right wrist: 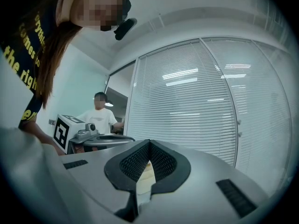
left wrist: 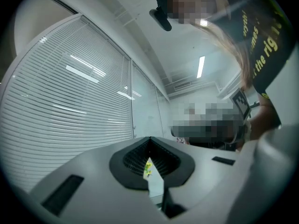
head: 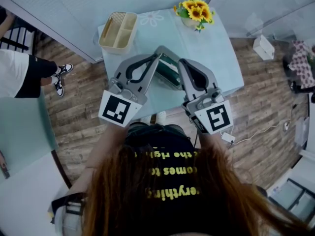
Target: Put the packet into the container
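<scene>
A wood floor [head: 83, 117] lies under a pale table [head: 221, 58] that fills the upper middle of the head view. A bystander [head: 24, 73] in a white top and dark shorts stands at 9 o'clock, off the table.

The left gripper [head: 158, 52] and right gripper [head: 180, 64] reach in from the table's 6 o'clock edge, side by side, noses converging toward the table's middle. Each claw is closed and empty. In the left gripper view the ribbed pads [left wrist: 135, 160] meet at their tips, leaving only a thin slit below. The right gripper's pads [right wrist: 135, 162] meet the same way in its own view.

The cream container [head: 118, 31], split into compartments, sits at the table's 11 o'clock corner. The flowers [head: 195, 11], yellow with green leaves, stand at 1 o'clock, and a speck of them shows through the left claw's slit.

The green packet [head: 168, 69] lies on the table between the two gripper noses, well apart from the container, at about 4 o'clock from it. Whether either gripper touches it cannot be told
</scene>
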A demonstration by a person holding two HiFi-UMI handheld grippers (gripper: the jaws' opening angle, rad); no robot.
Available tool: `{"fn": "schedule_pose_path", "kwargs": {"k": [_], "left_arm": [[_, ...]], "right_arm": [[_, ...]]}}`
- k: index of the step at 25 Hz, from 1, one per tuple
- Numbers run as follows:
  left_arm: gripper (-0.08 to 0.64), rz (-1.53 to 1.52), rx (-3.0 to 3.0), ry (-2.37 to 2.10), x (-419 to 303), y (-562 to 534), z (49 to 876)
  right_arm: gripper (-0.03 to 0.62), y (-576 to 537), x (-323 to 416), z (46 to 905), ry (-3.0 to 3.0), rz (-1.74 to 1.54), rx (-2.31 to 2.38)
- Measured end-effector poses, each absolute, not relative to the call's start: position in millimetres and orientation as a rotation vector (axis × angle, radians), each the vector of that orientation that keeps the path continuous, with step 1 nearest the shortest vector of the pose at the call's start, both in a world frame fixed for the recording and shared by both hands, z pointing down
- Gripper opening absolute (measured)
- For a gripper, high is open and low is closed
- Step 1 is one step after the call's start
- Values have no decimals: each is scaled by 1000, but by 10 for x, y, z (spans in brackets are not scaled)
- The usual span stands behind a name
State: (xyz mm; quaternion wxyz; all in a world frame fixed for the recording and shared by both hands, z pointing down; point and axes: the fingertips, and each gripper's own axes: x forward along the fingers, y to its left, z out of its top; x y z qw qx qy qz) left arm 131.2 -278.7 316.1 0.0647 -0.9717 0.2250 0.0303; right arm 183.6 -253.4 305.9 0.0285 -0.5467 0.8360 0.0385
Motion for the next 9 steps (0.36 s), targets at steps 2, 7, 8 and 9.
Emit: {"fn": "schedule_pose_path", "kwargs": {"k": [2, 7, 8, 9], "left_arm": [[2, 92, -2936, 674, 1314, -2814, 3165], [2, 94, -2938, 670, 1327, -2825, 3169], [2, 90, -2938, 667, 1336, -2823, 3177], [2, 86, -2939, 665, 1346, -2822, 3187]], "right_arm": [[21, -2577, 1834, 3066, 2577, 118, -1693], [21, -2607, 1837, 3067, 2573, 114, -1696], [21, -2607, 1845, 3069, 2571, 111, -1696], [21, -2608, 1854, 3072, 2568, 108, -1697]]}}
